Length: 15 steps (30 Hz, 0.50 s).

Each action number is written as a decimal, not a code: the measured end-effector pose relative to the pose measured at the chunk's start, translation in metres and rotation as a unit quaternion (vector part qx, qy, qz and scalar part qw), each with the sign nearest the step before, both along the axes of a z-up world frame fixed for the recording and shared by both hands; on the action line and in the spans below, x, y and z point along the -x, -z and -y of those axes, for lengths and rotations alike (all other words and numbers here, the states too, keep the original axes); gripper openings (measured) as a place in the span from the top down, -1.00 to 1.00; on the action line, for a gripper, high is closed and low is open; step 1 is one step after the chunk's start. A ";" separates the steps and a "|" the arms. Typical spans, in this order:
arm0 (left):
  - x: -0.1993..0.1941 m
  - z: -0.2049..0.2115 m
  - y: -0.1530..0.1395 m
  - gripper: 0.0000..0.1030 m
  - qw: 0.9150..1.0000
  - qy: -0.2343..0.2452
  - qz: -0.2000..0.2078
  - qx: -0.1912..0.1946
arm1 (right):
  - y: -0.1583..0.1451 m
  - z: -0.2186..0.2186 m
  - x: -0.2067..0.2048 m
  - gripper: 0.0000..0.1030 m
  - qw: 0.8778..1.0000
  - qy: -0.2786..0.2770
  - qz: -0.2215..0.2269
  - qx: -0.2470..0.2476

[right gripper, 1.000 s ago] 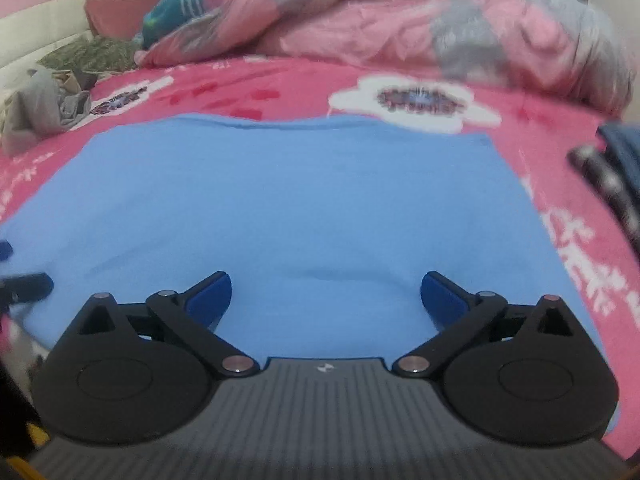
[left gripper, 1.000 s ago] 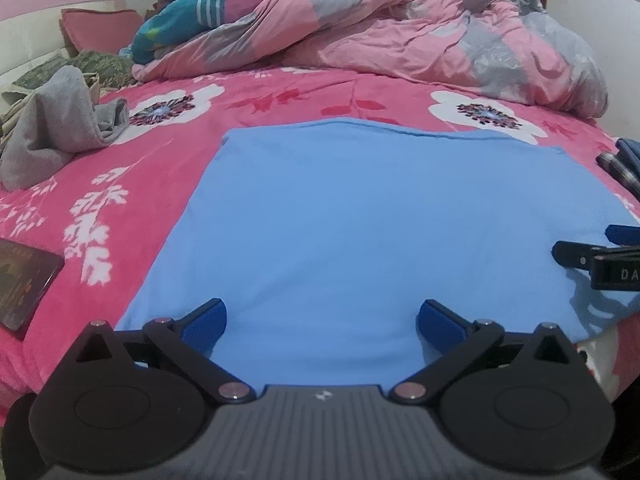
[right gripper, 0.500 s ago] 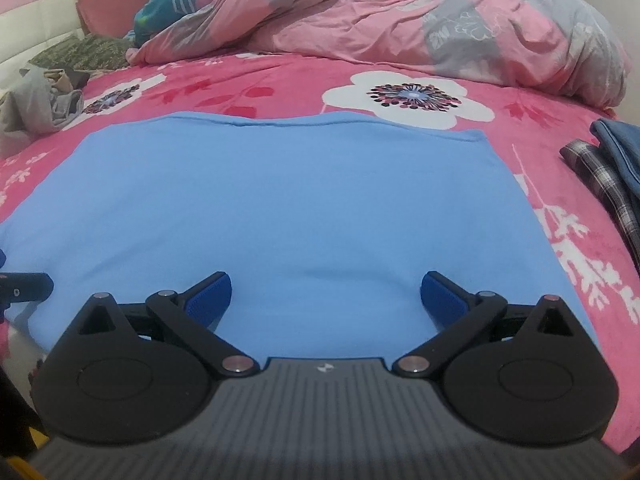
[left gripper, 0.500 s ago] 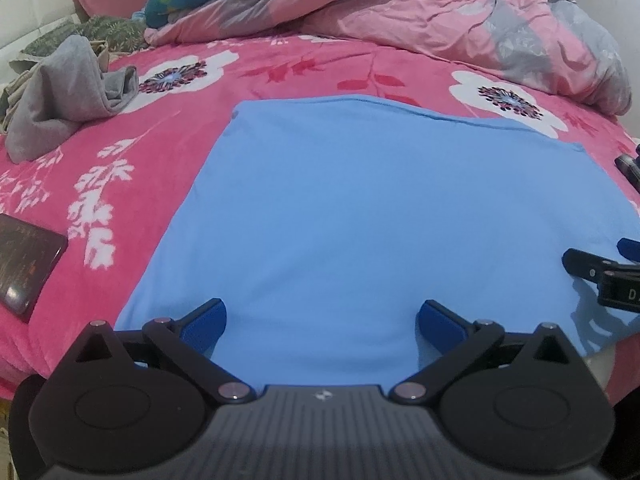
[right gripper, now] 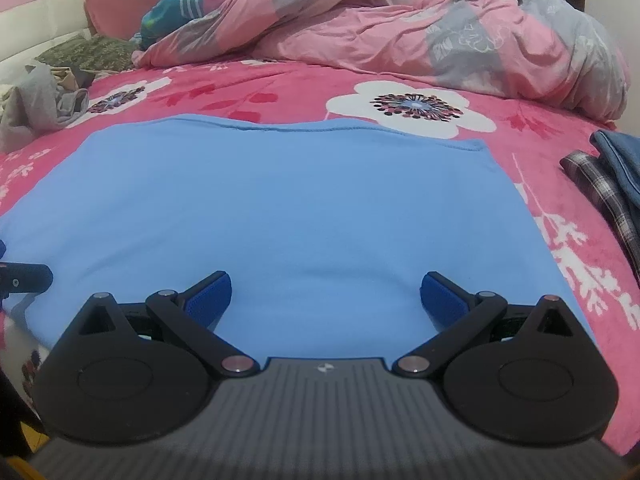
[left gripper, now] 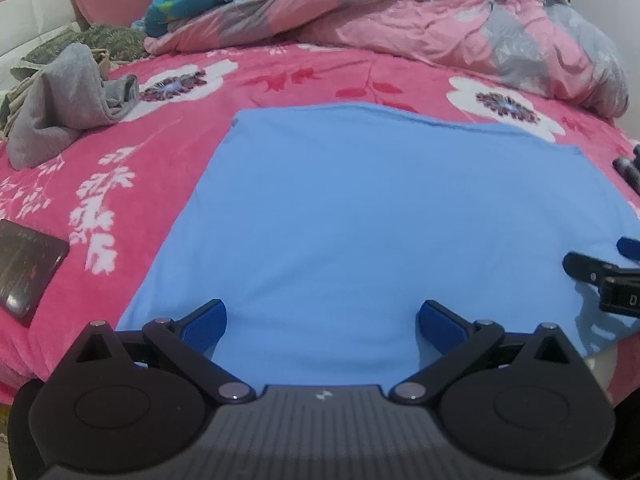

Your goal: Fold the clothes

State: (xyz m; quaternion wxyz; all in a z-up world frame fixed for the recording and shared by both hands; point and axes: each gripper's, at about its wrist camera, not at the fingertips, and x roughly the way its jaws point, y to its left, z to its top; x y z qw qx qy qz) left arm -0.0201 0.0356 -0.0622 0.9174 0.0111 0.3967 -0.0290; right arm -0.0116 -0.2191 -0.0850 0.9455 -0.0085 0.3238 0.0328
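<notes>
bed (left gripper: 280, 76): pink floral cover, fills both views
duvet (right gripper: 400, 20): crumpled, 12 o'clock
blue cloth (left gripper: 380, 220): flat on the bed, centre, near edge under both grippers
grey garment (left gripper: 60, 112): heaped, 10 o'clock
plaid clothes (right gripper: 600, 192): 3 o'clock, right view
dark book (left gripper: 24, 264): 9 o'clock
left gripper (left gripper: 322, 320): jaws wide, empty, over near hem
right gripper (right gripper: 325, 294): jaws wide, empty, over near hem
</notes>
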 end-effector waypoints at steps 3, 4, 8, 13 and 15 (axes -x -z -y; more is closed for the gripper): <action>0.007 -0.001 -0.011 -1.00 0.999 -0.007 0.046 -0.015 | -0.007 0.004 0.000 -0.97 1.000 -0.005 -0.003 -0.013; 0.001 -0.001 -0.012 -1.00 0.999 -0.002 0.052 -0.017 | -0.011 0.005 0.003 -0.97 1.000 -0.008 0.010 -0.020; -0.020 0.003 -0.017 -1.00 0.997 0.015 0.076 -0.024 | -0.020 0.004 0.009 -0.97 0.998 -0.027 0.057 -0.023; -0.046 0.007 -0.022 -0.56 0.993 0.036 0.106 -0.033 | -0.016 0.002 0.000 -0.94 0.997 -0.039 0.071 -0.004; -0.061 0.002 -0.016 -0.27 0.995 0.030 0.093 -0.030 | -0.012 0.005 -0.003 -0.86 0.997 -0.035 0.068 -0.004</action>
